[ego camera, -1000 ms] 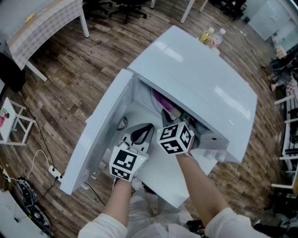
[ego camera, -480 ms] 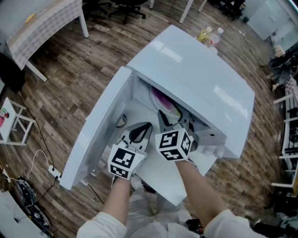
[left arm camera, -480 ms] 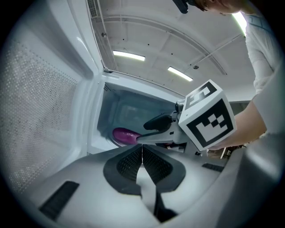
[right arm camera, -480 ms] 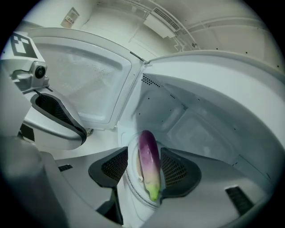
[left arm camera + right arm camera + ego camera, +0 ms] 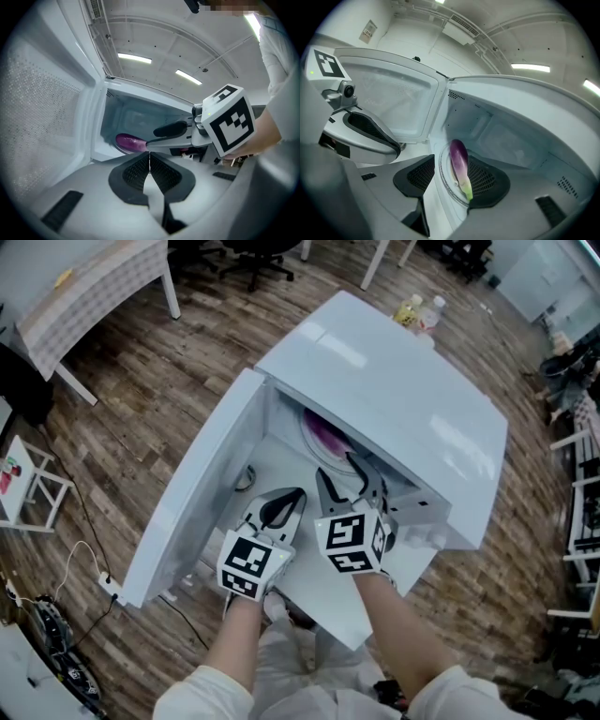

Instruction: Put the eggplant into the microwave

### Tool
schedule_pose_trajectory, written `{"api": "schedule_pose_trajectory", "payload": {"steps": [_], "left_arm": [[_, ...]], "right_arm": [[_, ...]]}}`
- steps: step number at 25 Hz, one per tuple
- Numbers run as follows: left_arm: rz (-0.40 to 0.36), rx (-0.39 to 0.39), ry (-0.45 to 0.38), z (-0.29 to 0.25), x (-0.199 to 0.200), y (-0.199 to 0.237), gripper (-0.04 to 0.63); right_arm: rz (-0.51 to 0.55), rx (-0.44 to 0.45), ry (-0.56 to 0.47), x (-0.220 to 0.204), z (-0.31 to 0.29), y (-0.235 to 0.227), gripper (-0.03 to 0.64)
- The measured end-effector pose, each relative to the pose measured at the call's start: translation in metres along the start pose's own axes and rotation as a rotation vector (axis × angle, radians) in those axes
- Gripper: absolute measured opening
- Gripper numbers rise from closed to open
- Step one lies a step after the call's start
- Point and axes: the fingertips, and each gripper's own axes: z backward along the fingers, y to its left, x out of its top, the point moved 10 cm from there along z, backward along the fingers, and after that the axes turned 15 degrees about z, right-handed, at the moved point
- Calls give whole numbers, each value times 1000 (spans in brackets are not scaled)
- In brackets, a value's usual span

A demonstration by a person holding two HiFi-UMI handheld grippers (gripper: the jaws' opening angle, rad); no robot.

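Inside the open white box microwave (image 5: 394, 399), the purple green-tipped eggplant (image 5: 459, 166) lies on the round glass turntable (image 5: 443, 170). Your right gripper (image 5: 341, 479) is spread, empty; left gripper (image 5: 281, 510) pinched closed, empty. Back straight out, no nudging. Right gripper view shows the eggplant's full length; head view only a purple patch.

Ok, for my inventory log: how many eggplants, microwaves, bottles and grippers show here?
eggplant: 1
microwave: 1
bottles: 2
grippers: 2, the left gripper and the right gripper
Total: 6
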Motion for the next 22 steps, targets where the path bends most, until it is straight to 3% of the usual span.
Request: {"api": "schedule_pose_trajectory", "payload": {"steps": [9, 22], "left_arm": [[-24, -2, 14, 7, -2, -13, 3], [-50, -9, 22, 22, -3, -40, 3]], "right_arm": [[-50, 7, -24, -5, 23, 5, 232], [-263, 58, -92, -26, 74, 13, 232]]}}
